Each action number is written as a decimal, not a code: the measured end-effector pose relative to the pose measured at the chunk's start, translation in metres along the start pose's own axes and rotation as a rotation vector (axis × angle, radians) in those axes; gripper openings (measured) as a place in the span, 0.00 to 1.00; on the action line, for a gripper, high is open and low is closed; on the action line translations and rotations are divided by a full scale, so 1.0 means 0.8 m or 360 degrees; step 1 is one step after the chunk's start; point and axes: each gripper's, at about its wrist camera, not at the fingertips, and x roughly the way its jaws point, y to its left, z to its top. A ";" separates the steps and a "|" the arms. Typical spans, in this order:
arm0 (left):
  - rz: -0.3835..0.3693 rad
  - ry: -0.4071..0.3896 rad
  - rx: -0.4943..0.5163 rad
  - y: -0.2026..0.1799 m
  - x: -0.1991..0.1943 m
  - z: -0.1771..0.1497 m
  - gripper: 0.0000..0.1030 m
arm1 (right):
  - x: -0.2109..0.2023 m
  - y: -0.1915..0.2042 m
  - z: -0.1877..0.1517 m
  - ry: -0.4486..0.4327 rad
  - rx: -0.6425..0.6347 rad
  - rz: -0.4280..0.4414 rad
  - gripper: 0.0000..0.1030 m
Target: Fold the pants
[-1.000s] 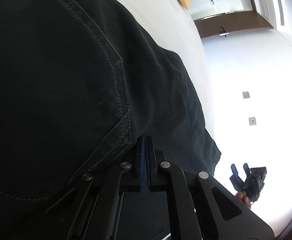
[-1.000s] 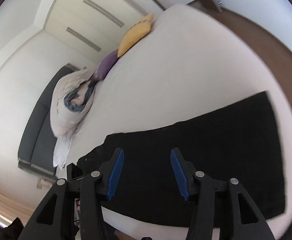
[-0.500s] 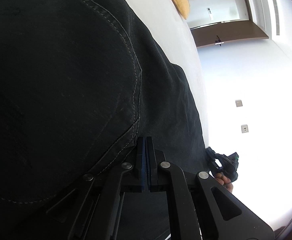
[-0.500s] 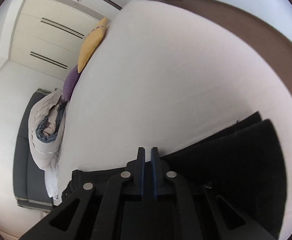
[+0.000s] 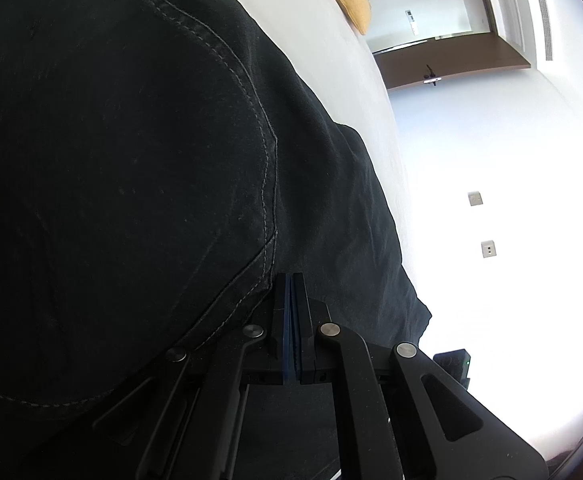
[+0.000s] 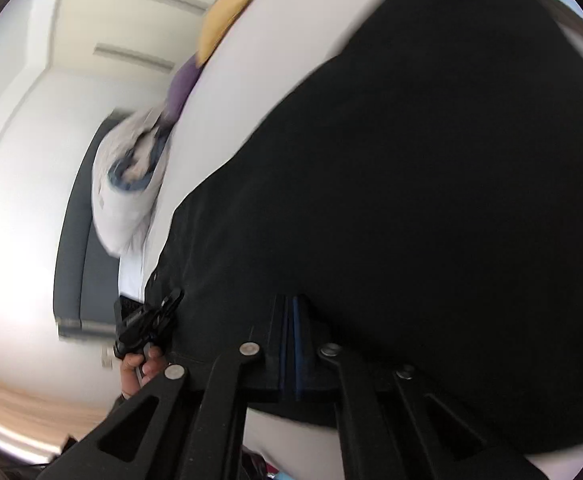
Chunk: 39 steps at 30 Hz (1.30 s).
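Black pants (image 5: 131,180) lie spread on the white bed (image 5: 311,32) and fill most of both views. My left gripper (image 5: 291,280) is shut, with its tips in the cloth beside a stitched pocket seam. The right wrist view shows the left gripper (image 6: 159,312) again, at the waist end of the pants (image 6: 411,180), with a hand (image 6: 139,368) holding it. My right gripper (image 6: 291,300) is shut low over the near edge of the pants, its blue pads pressed together with black cloth around the tips. That view is blurred by motion.
A yellow pillow (image 6: 223,20), a purple pillow (image 6: 181,84) and a rumpled white duvet (image 6: 131,184) lie at the far end of the bed. A dark headboard (image 6: 75,240) stands behind them. A brown door (image 5: 451,64) and wall sockets (image 5: 487,248) are on the right.
My right gripper has come down from above the bed onto the near edge of the pants, and its jaws have gone from open to shut. The left gripper has stayed shut in place.
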 end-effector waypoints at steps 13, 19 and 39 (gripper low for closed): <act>0.0149 -0.0092 0.0102 -0.065 -0.025 -0.001 0.04 | -0.057 0.103 0.017 -0.0173 -0.0272 0.0168 0.38; 0.0003 0.0021 0.0346 -0.177 0.013 0.027 0.04 | 0.045 0.119 0.053 0.0047 -0.0281 0.0097 0.38; 0.0278 0.0025 0.0350 -0.149 0.119 0.160 0.03 | -0.010 0.026 0.050 0.0047 -0.0210 -0.0085 0.21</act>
